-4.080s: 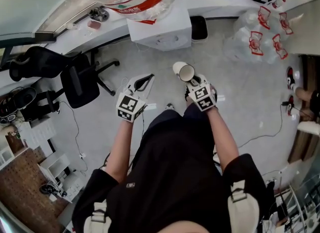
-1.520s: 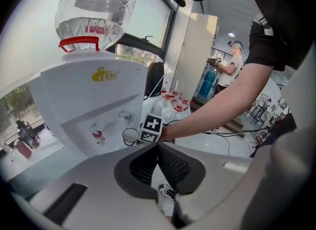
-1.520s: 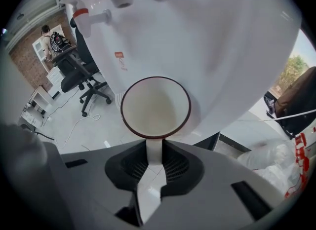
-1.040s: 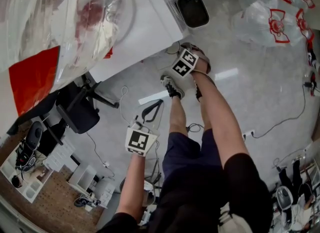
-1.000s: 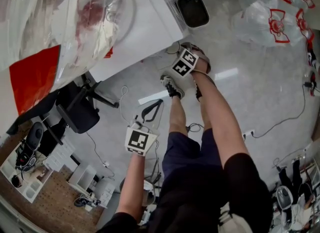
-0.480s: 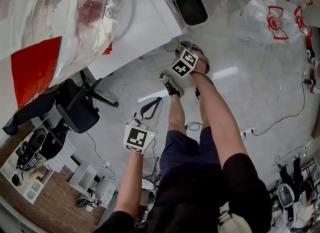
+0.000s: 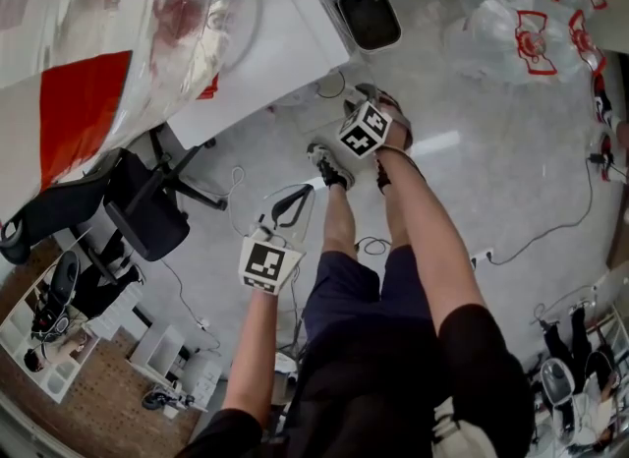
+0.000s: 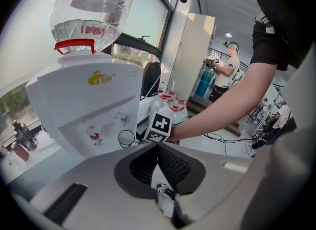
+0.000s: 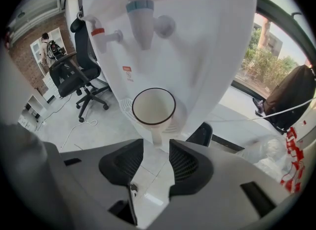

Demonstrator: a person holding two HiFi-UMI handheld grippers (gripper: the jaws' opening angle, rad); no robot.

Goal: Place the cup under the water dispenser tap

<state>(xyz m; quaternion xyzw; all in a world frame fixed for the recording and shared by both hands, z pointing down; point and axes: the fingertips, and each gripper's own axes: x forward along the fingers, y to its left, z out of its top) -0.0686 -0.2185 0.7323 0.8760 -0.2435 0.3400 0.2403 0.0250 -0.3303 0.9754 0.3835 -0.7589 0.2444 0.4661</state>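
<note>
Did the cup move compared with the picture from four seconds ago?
Yes: the cup went to the water dispenser and now stands beneath its blue tap.

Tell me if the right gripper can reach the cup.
Likely yes: the right gripper has just been opening its jaws, nothing gripped, and the cup stands just ahead under the tap, handle toward the gap.

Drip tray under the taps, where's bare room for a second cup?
The slotted strip of drip tray left of the cup, toward the red tap, is bare. Under the blue tap it is crowded: the cup fills it, and the right gripper, whose jaws have just been opening, has the handle between them, untouched.
</note>
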